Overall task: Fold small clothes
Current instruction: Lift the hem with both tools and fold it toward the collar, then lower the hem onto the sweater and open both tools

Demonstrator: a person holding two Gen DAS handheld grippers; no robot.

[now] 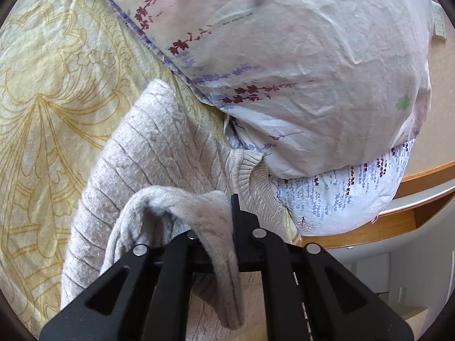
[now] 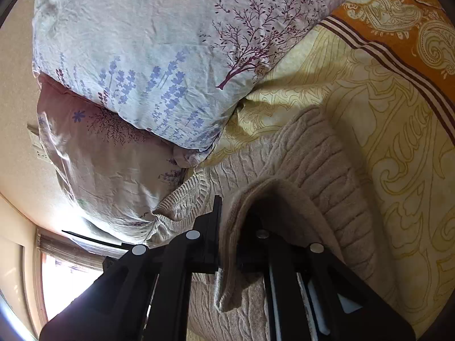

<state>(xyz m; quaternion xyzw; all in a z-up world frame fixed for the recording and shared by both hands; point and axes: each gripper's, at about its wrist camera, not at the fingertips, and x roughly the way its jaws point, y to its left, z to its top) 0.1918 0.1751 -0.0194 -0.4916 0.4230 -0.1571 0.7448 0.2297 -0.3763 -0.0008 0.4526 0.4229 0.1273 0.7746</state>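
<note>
A beige cable-knit sweater point(image 1: 159, 147) lies on a yellow patterned bedsheet point(image 1: 42, 91). My left gripper point(image 1: 227, 213) is shut on a fold of the sweater's edge, which drapes over and hides its left finger and hangs down between the arms. In the right wrist view the same sweater point(image 2: 318, 164) spreads over the sheet point(image 2: 384, 108). My right gripper point(image 2: 227, 213) is shut on another fold of the sweater, which covers its right finger and hangs between the arms.
Two floral pillows point(image 1: 284, 56) are stacked right behind the sweater, also shown in the right wrist view point(image 2: 142, 56). A wooden bed frame edge point(image 1: 398, 216) lies at the right. An orange patterned border point(image 2: 412, 28) runs along the sheet. A bright window point(image 2: 71, 284) shows at lower left.
</note>
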